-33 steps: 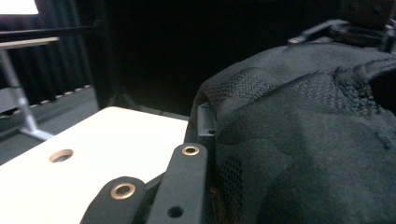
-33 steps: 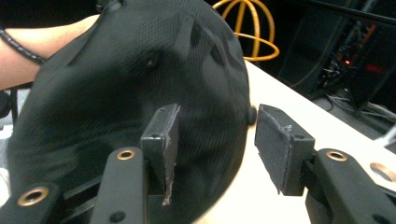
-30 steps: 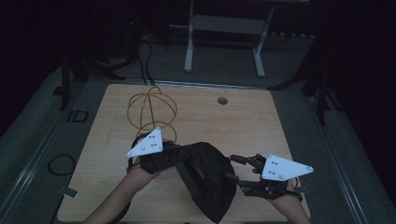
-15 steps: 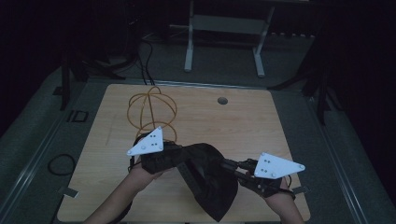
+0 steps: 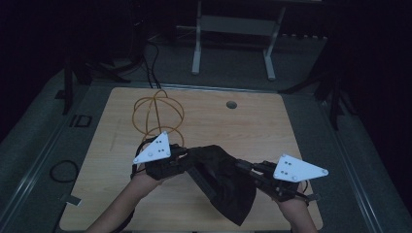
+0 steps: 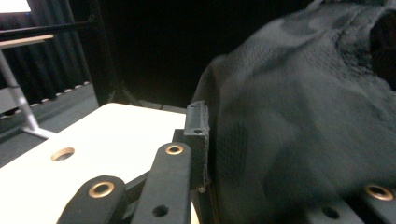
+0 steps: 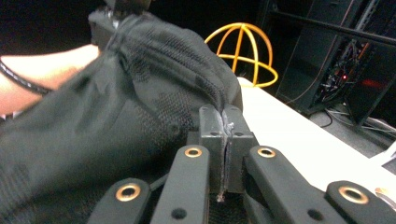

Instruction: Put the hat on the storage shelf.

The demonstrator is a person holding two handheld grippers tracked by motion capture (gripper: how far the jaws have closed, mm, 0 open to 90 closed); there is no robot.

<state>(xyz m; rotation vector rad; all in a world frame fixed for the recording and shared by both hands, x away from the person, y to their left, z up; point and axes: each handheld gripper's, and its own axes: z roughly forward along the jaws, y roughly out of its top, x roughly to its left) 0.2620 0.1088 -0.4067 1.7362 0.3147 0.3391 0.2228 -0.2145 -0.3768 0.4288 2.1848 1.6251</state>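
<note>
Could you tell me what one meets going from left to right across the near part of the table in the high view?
Left gripper → black cloth held between the two → right gripper. The orange wire ball sits farther back, so I leave it out of the order.

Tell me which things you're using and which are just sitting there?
In use:
- black cloth, held up between both grippers
- left gripper, gripping the cloth
- right gripper, fingers shut on the cloth's edge

Just sitting there:
- orange wire basket on the table
- black cable loop on the floor
</note>
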